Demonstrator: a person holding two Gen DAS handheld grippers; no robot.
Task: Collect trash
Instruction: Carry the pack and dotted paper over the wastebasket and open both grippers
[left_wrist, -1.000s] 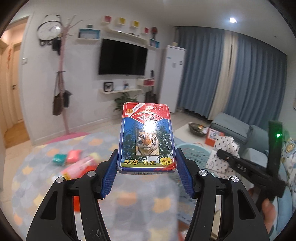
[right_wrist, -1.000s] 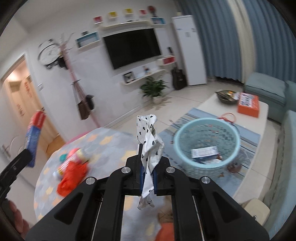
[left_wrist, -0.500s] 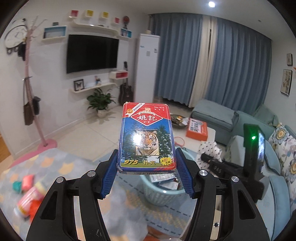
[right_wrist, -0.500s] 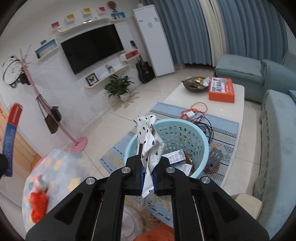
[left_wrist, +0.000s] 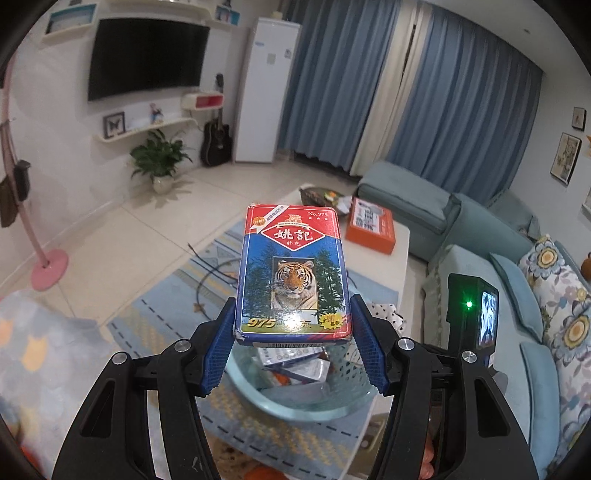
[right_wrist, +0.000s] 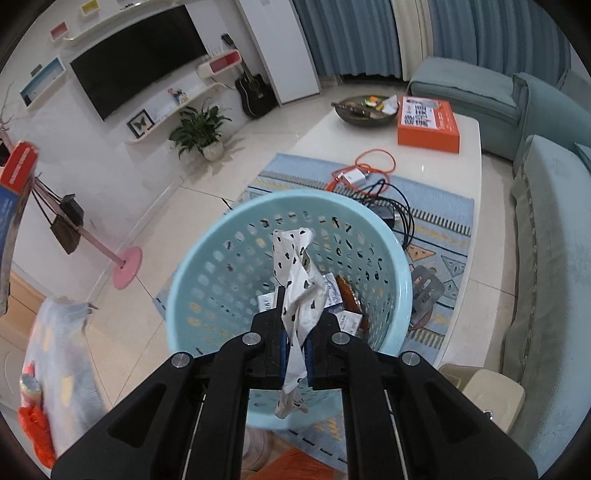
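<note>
A: Left gripper (left_wrist: 293, 341) clamped on card box (left_wrist: 292, 271), tiger print, hiding most of basket (left_wrist: 295, 400) below.

B: Right gripper (right_wrist: 295, 343) pinches spotted wrapper (right_wrist: 297, 280) over basket (right_wrist: 207, 266); contents partly hidden.

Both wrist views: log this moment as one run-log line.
left hand-held gripper: shut on card box | right hand-held gripper: shut on spotted wrapper | both over basket | basket: already holds trash

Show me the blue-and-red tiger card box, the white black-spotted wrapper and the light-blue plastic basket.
Tiger card box (left_wrist: 291, 273): left wrist view, its printed face.
Spotted wrapper (right_wrist: 297, 288): right wrist view, its twisted middle.
Light-blue basket (right_wrist: 207, 258): right wrist view, its perforated inner wall.
</note>
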